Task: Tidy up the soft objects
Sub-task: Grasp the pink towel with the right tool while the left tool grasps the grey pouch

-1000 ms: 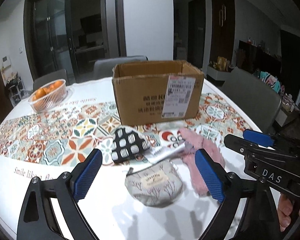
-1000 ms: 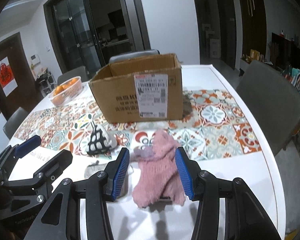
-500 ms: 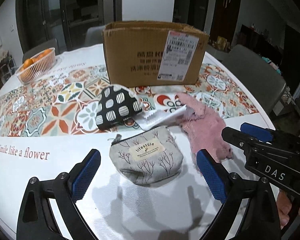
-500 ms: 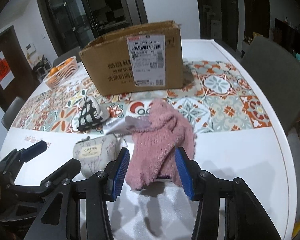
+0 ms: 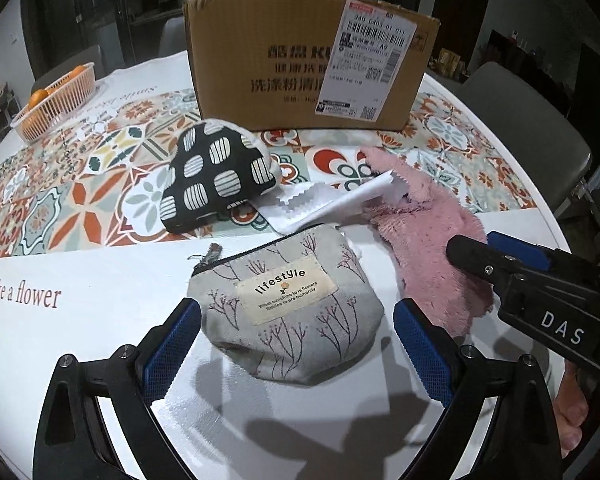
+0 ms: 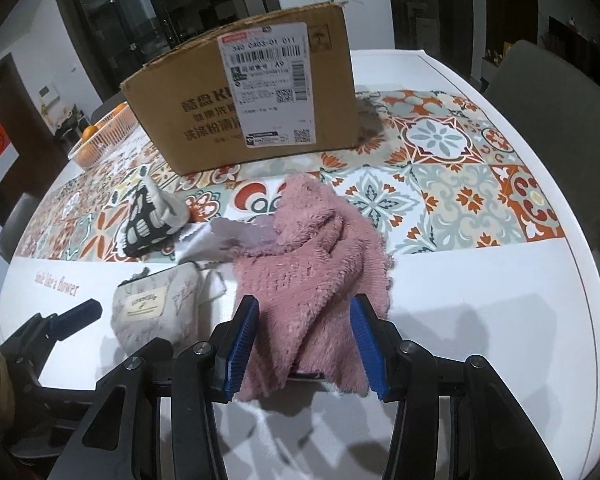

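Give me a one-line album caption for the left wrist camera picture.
Open left gripper straddles a grey "lifestyle" zip pouch, beside a pink fluffy cloth and cardboard box.

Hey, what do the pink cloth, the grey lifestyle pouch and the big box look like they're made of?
Pink cloth: fluffy plush or fleece, matte, visible pile. Grey pouch: woven fabric, probably cotton or linen, printed branches, sewn label. Box: brown corrugated cardboard with a paper shipping label.

Both tools, left tool (image 5: 296,354) and right tool (image 6: 302,342), gape wide, low.
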